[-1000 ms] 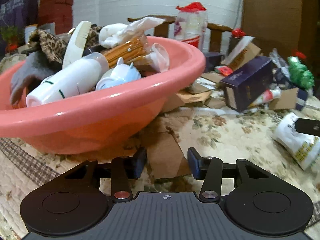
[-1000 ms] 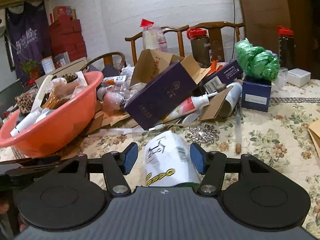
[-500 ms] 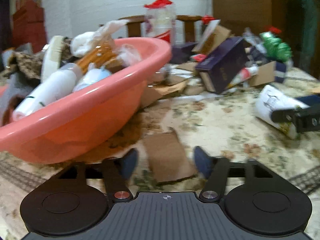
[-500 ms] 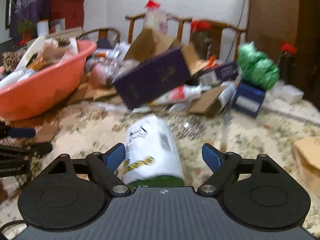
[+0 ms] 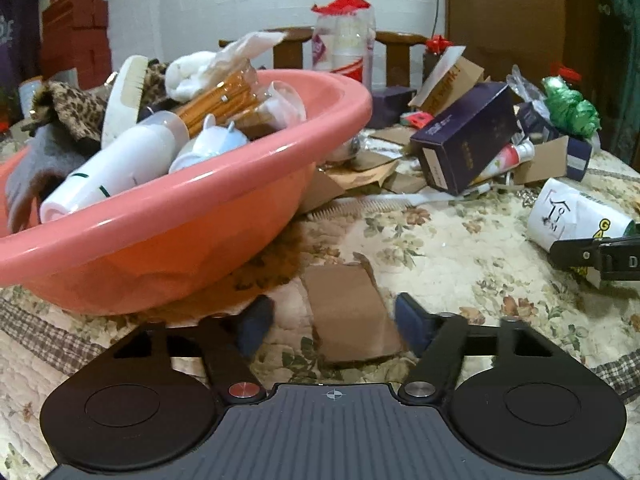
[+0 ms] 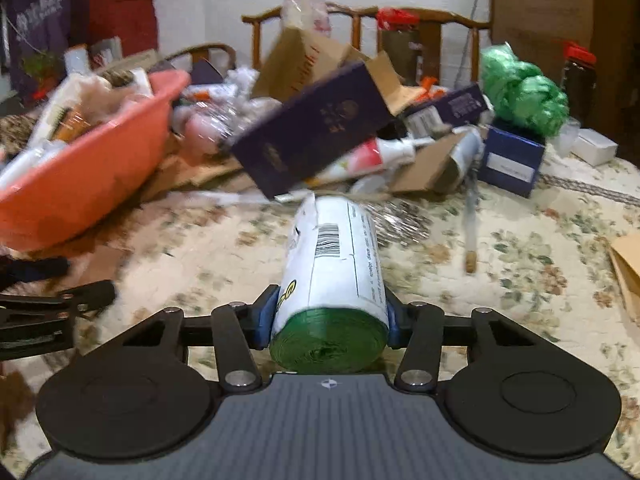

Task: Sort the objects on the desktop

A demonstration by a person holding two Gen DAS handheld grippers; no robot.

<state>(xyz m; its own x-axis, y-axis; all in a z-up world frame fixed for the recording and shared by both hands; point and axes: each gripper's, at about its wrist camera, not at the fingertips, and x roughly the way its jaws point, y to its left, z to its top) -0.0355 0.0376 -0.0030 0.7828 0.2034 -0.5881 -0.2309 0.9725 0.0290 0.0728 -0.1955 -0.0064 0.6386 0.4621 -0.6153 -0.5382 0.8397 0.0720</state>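
My right gripper (image 6: 328,320) is shut on a roll of green bags in a white paper wrapper (image 6: 334,256); the roll points away from me over the floral cloth. The same roll (image 5: 576,216) shows at the right edge of the left wrist view, with the right gripper's finger across it. My left gripper (image 5: 334,324) is open and empty, straddling a flat cardboard piece (image 5: 348,316) on the cloth, just right of the pink basin (image 5: 192,224). The basin holds a white bottle (image 5: 116,164), a brush, cloth and other items.
A pile lies behind: a dark purple box (image 6: 316,128), cardboard pieces, a tube, a blue box (image 6: 512,160) with green bags (image 6: 524,92) on it. A white comb (image 5: 376,204) lies by the basin. Wooden chairs stand at the far side.
My right gripper opened wide, then closed on the roll of bags. My left gripper opened wider and swung right, away from the basin, over the cardboard piece.
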